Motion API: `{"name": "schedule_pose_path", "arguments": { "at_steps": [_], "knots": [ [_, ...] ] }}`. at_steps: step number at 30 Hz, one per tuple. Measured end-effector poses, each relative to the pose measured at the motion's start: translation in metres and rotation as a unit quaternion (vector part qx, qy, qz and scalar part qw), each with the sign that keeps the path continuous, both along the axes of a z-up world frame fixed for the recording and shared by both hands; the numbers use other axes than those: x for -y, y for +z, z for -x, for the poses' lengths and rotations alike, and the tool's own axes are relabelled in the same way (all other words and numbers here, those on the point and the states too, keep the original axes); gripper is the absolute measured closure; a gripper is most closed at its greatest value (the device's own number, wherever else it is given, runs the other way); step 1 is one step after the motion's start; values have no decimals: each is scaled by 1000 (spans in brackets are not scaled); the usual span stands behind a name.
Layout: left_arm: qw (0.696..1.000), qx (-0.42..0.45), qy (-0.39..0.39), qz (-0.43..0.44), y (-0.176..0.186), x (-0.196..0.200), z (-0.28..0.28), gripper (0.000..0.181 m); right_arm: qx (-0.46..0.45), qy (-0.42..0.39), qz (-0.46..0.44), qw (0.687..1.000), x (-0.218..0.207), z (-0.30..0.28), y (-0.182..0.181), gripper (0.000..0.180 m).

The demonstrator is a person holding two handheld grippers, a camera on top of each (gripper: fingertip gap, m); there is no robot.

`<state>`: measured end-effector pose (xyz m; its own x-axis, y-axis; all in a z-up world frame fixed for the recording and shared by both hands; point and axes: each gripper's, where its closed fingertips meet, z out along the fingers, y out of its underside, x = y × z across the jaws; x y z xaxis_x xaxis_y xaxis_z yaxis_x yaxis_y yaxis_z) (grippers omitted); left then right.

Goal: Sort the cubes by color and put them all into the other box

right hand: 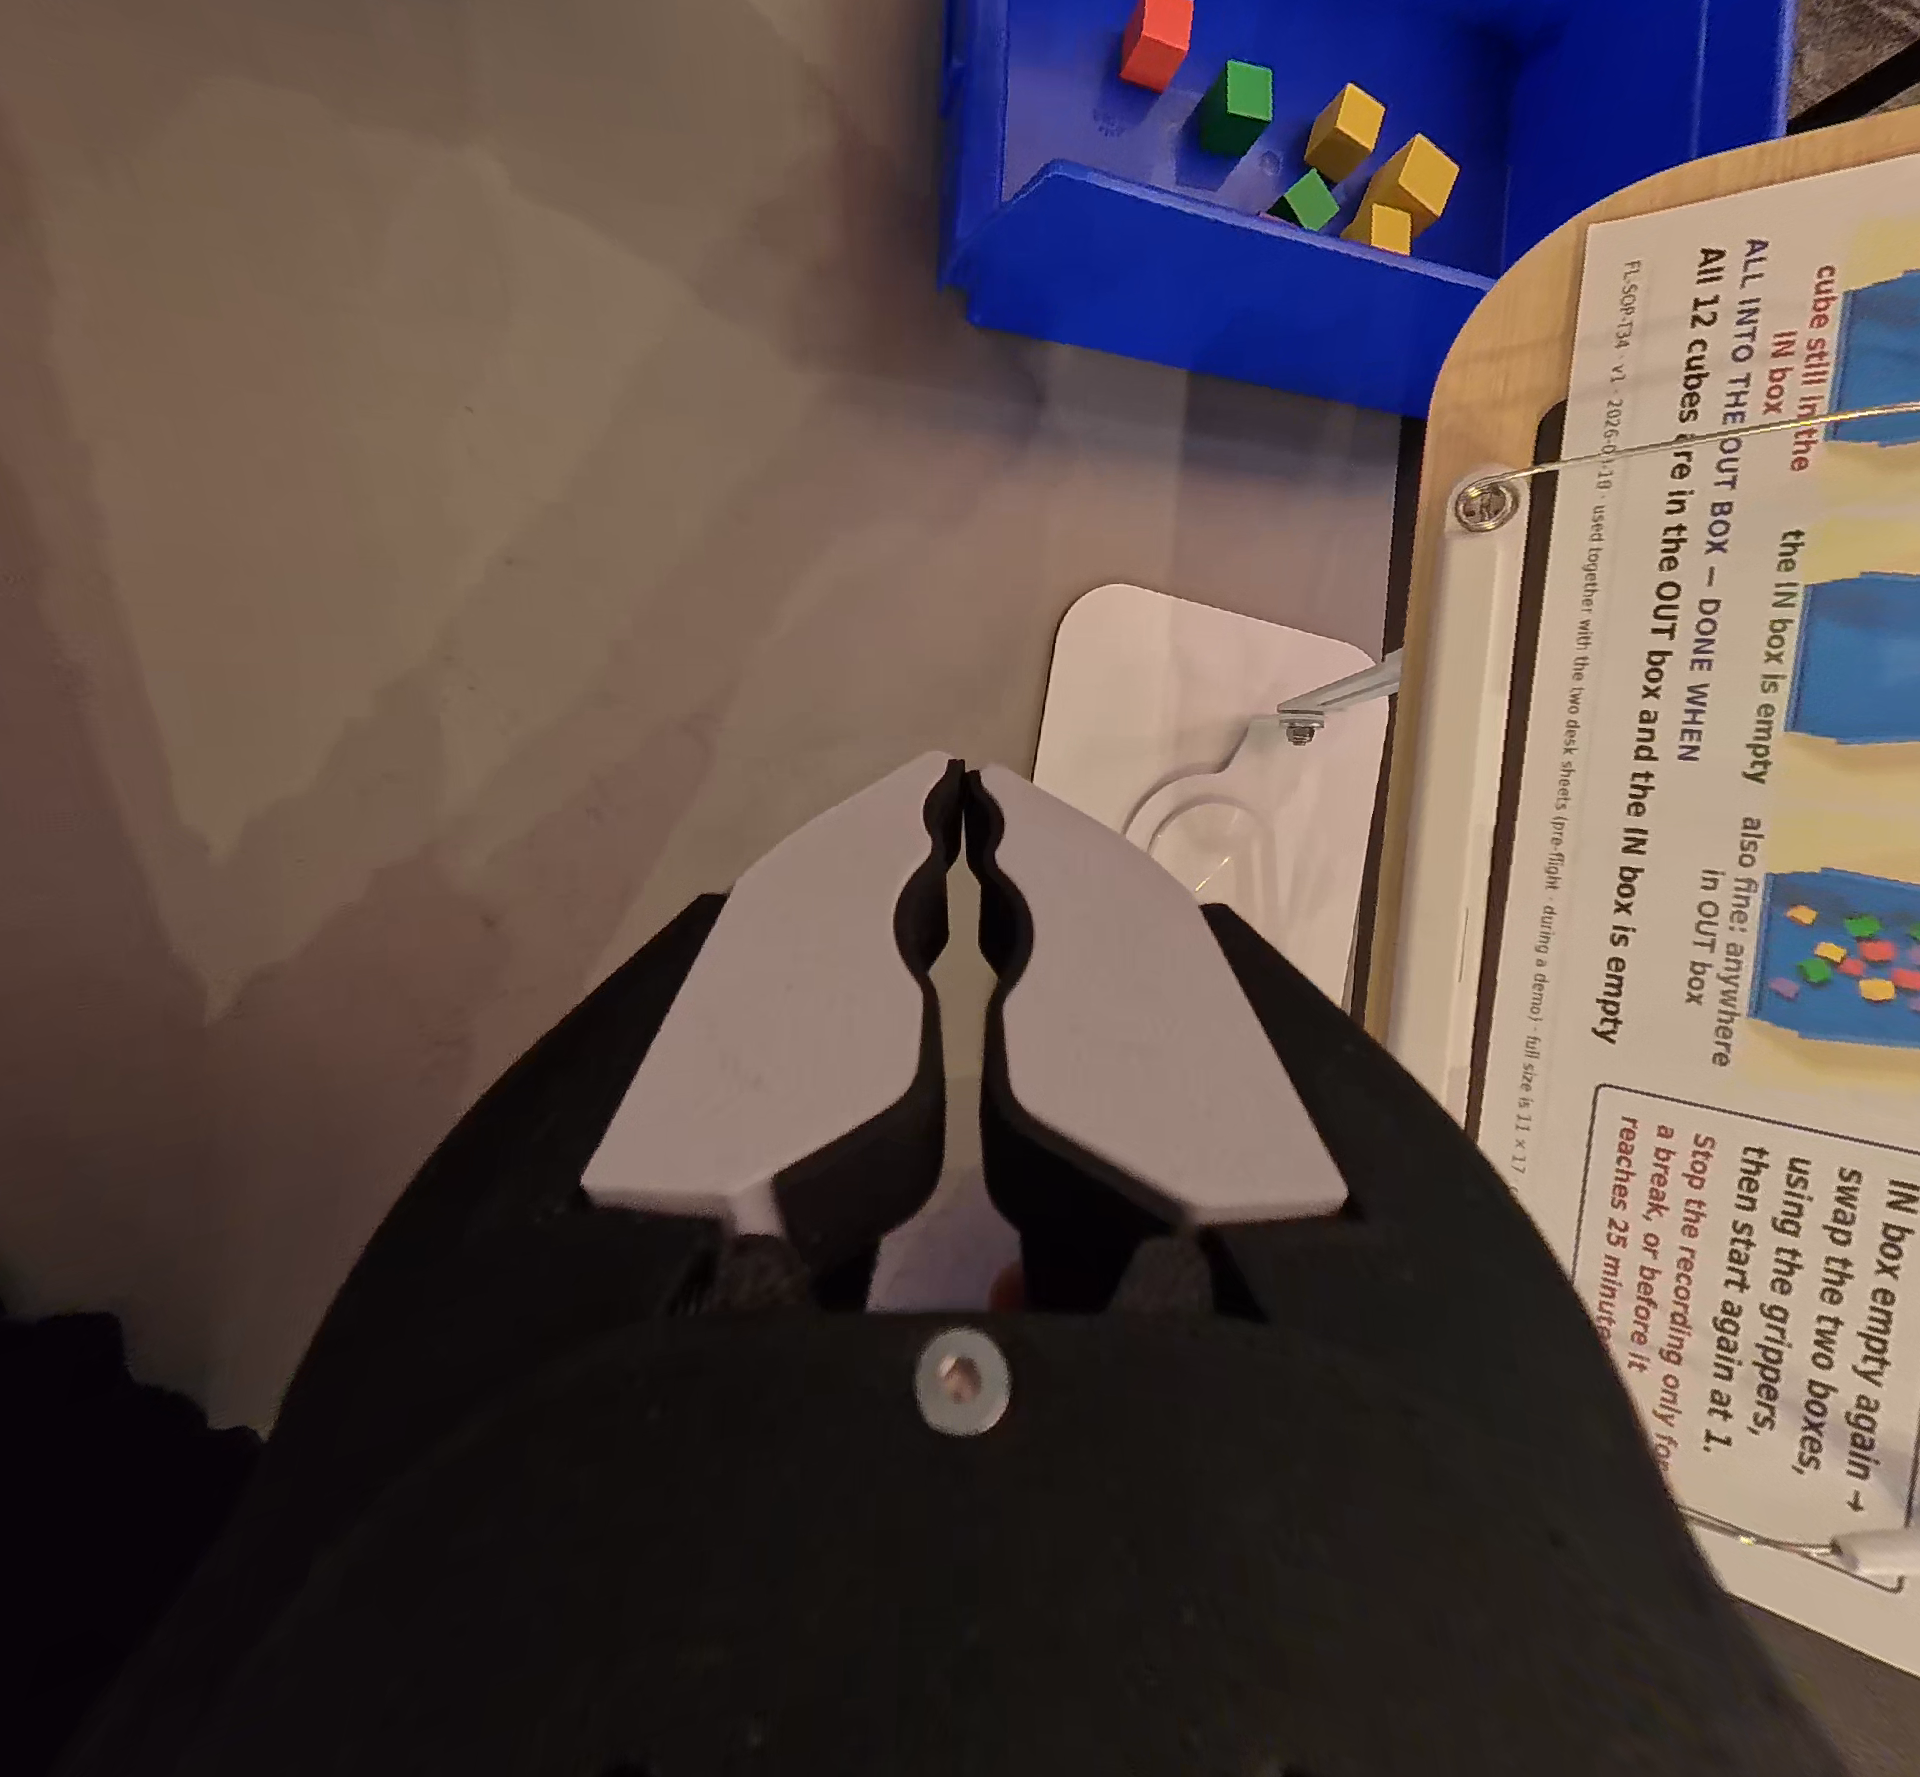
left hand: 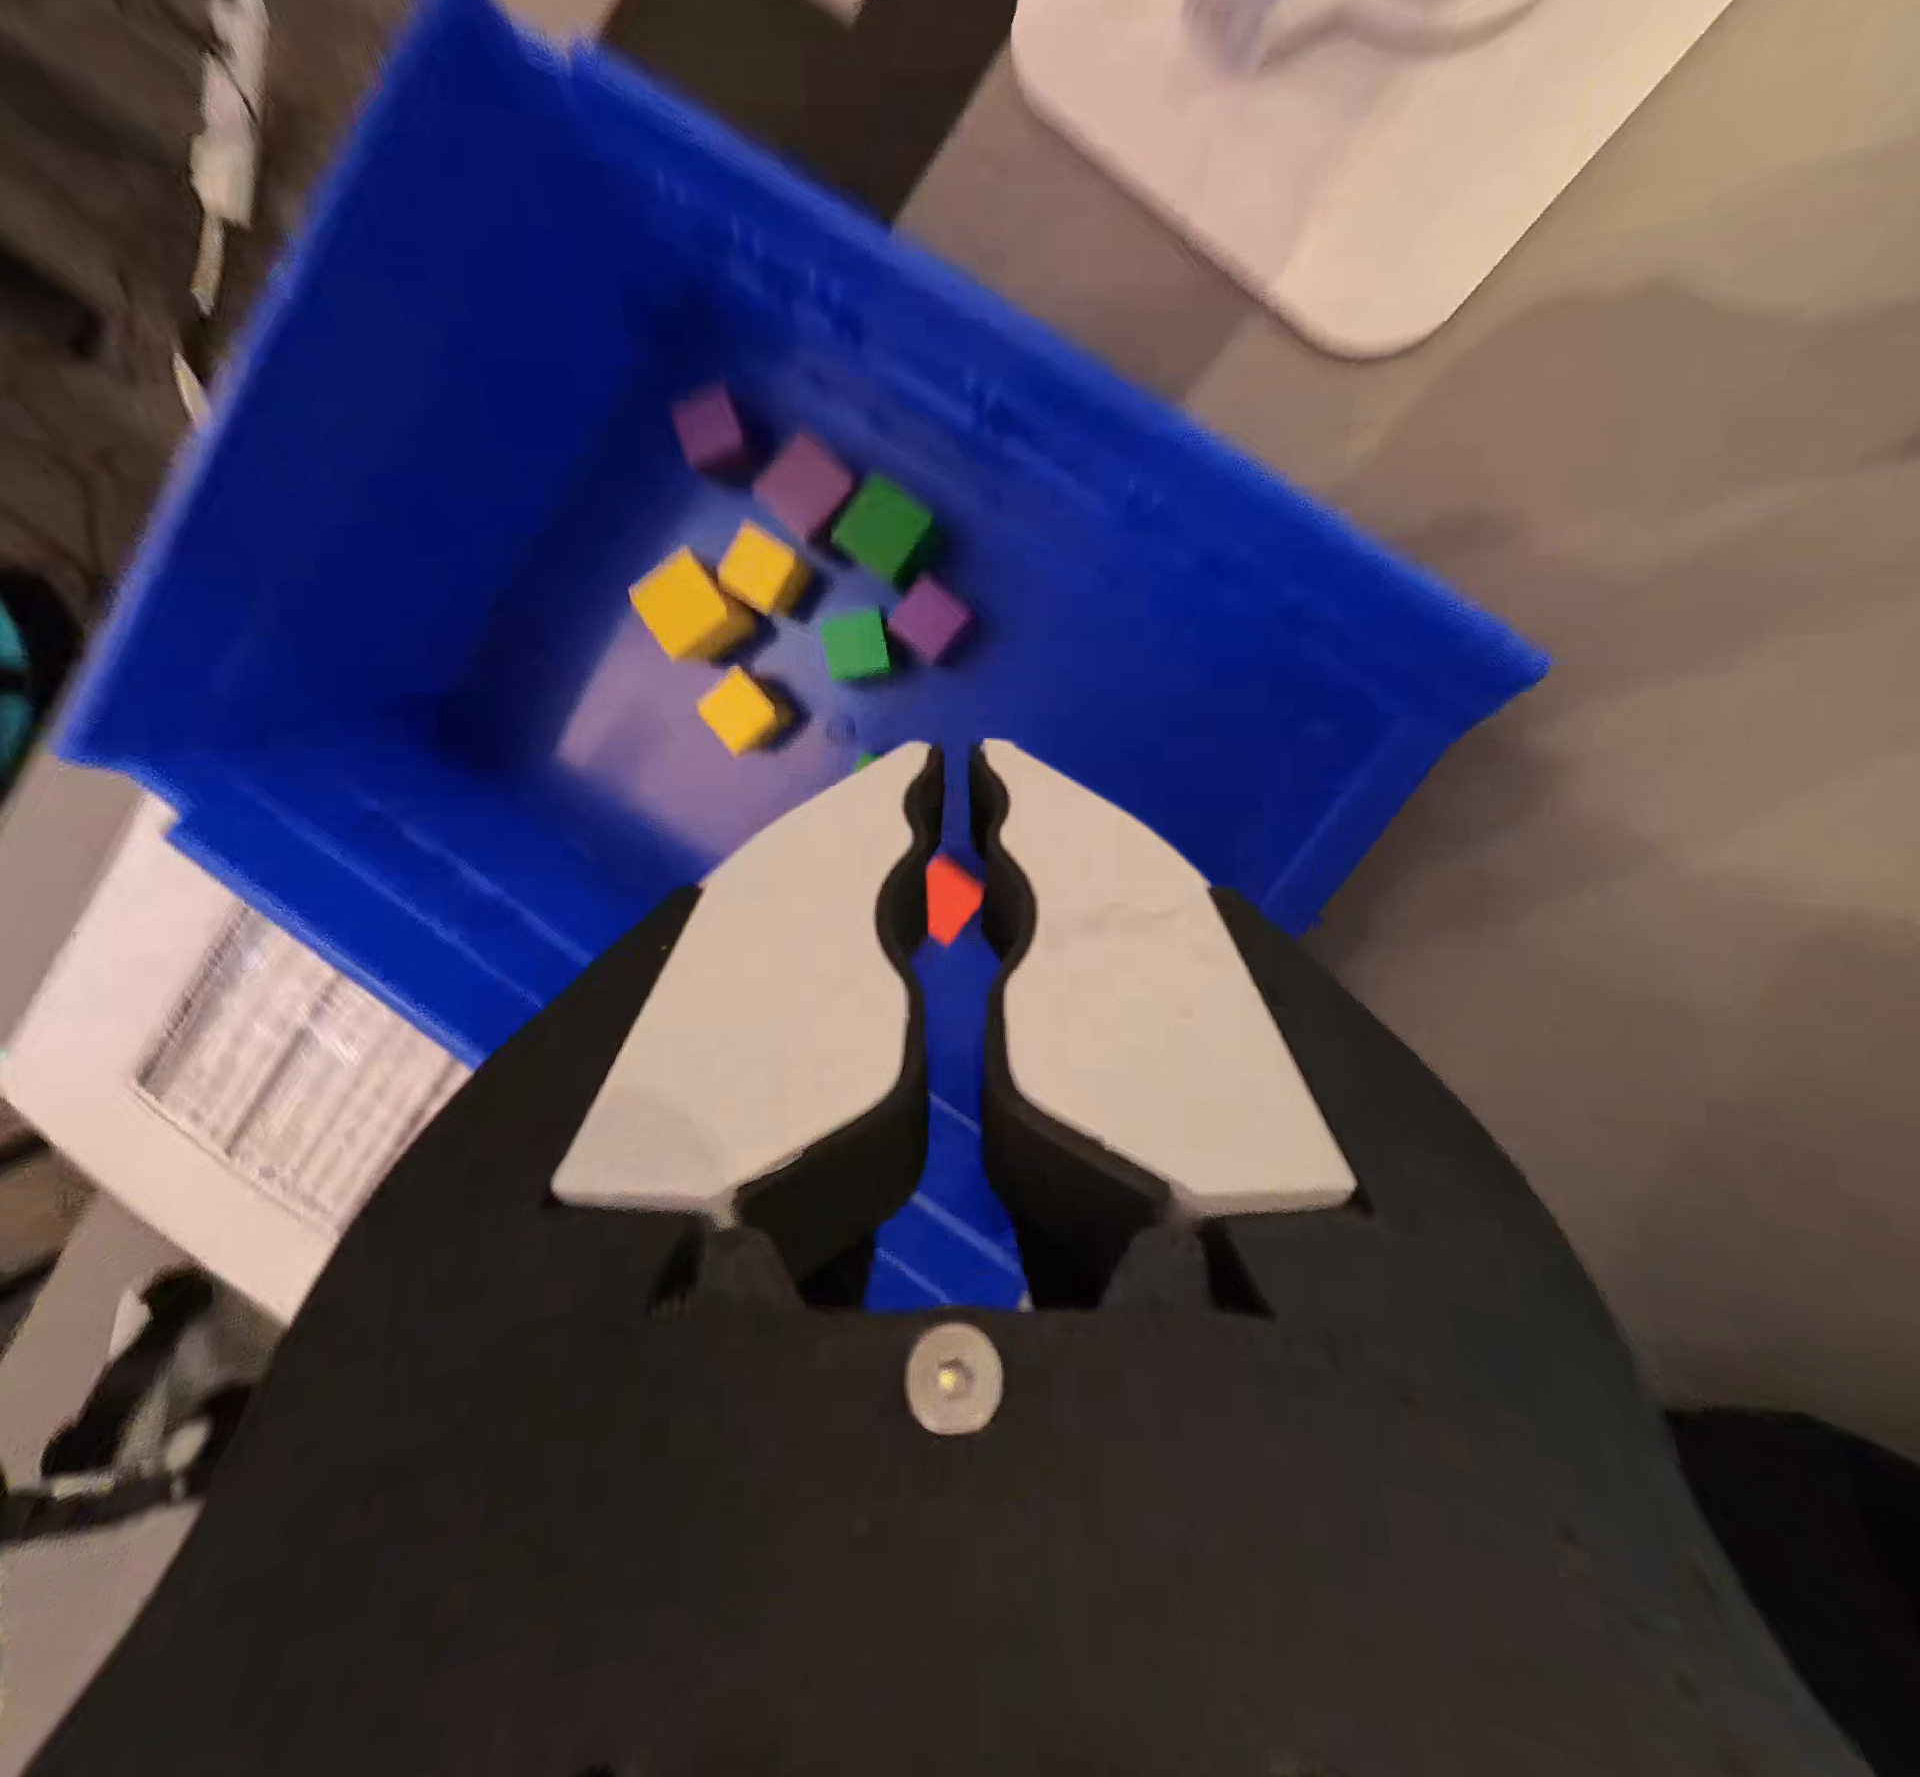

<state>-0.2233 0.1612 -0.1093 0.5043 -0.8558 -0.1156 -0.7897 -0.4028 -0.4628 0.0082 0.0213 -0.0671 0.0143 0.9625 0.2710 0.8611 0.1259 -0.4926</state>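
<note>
A blue box (left hand: 364,501) holds several cubes: three purple (left hand: 802,482), three yellow (left hand: 688,603) and two green (left hand: 883,527). My left gripper (left hand: 958,753) hovers over the box's near side, its jaws all but closed and holding nothing. A red cube (left hand: 951,899) on the box floor shows through the slit between the fingers. The right wrist view shows the blue box (right hand: 1195,273) farther off with a red cube (right hand: 1155,34), green cubes (right hand: 1236,101) and yellow cubes (right hand: 1345,129). My right gripper (right hand: 962,771) is shut and empty over the grey table.
A wooden board (right hand: 1475,397) with a printed sheet (right hand: 1714,792) and a thin wire lies at the right. A white pad (right hand: 1143,688) sits just ahead of my right gripper. A white rounded slab (left hand: 1351,169) lies beyond the box, and a clear plastic piece (left hand: 281,1083) beside it. The grippers' ends are close to 30 cm from one another.
</note>
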Motion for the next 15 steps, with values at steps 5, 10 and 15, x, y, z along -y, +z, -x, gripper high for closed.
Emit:
{"name": "schedule_pose_path", "arguments": {
  "at_steps": [5,10,15],
  "knots": [
    [992,-100,-28,65,-48,7,24,162,-8,5,1,1000,2,-2,4,180],
    [975,-188,-85,81,-84,12,44,155,-12,14,4,1000,5,-1,4,180],
    [969,-181,-150,81,-93,17,44,153,-8,18,8,1000,4,0,1,180]
  ]
}}
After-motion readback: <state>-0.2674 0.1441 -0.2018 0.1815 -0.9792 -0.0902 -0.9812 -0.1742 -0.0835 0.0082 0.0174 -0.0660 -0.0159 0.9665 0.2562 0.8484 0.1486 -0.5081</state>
